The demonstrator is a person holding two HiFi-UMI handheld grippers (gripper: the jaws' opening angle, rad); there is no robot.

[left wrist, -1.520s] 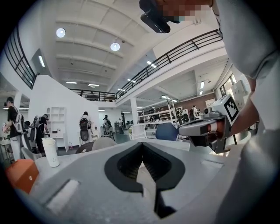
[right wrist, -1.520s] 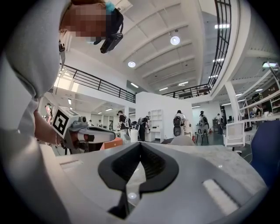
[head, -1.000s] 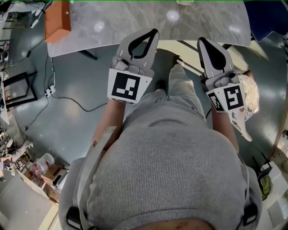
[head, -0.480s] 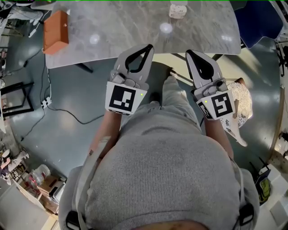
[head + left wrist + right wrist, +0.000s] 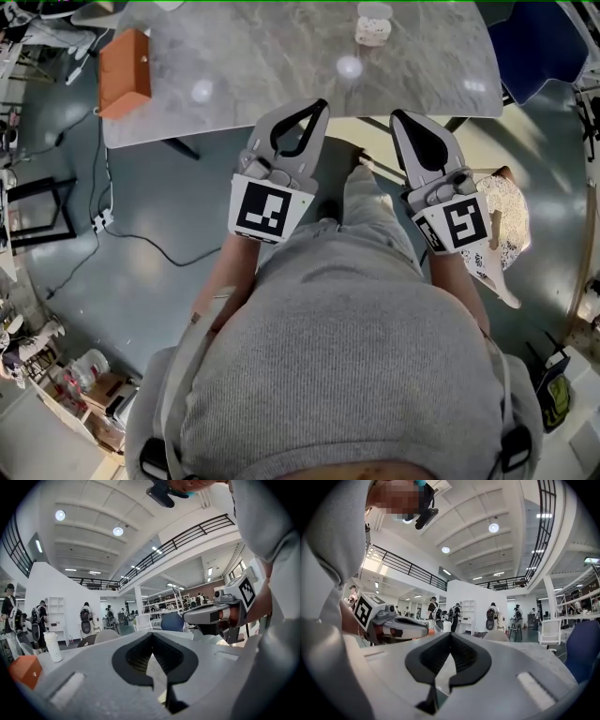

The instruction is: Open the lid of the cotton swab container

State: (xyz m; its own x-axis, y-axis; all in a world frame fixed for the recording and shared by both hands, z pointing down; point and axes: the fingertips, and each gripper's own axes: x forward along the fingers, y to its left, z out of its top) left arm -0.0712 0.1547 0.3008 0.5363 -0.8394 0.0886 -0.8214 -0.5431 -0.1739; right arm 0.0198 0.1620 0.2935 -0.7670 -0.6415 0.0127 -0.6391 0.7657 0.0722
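The cotton swab container [image 5: 372, 28] is a small white box far back on the grey marble table [image 5: 262, 56]. Both grippers are held in front of the person's chest, short of the table's near edge and well apart from the container. My left gripper [image 5: 321, 106] is shut with nothing in it, its black pads meeting in the left gripper view [image 5: 152, 639]. My right gripper [image 5: 398, 117] is also shut and empty, seen likewise in the right gripper view [image 5: 450, 637]. Each gripper view shows the other gripper alongside.
An orange box [image 5: 125, 60] sits at the table's left end, with a white cup [image 5: 52, 646] near it. A blue chair [image 5: 539, 47] stands at the table's right. A cable [image 5: 141, 234] lies on the floor. People stand in the hall behind.
The view has shifted so that more of the table shows and the container has come into sight at the top. Both grippers stay shut and have drawn slightly closer together.
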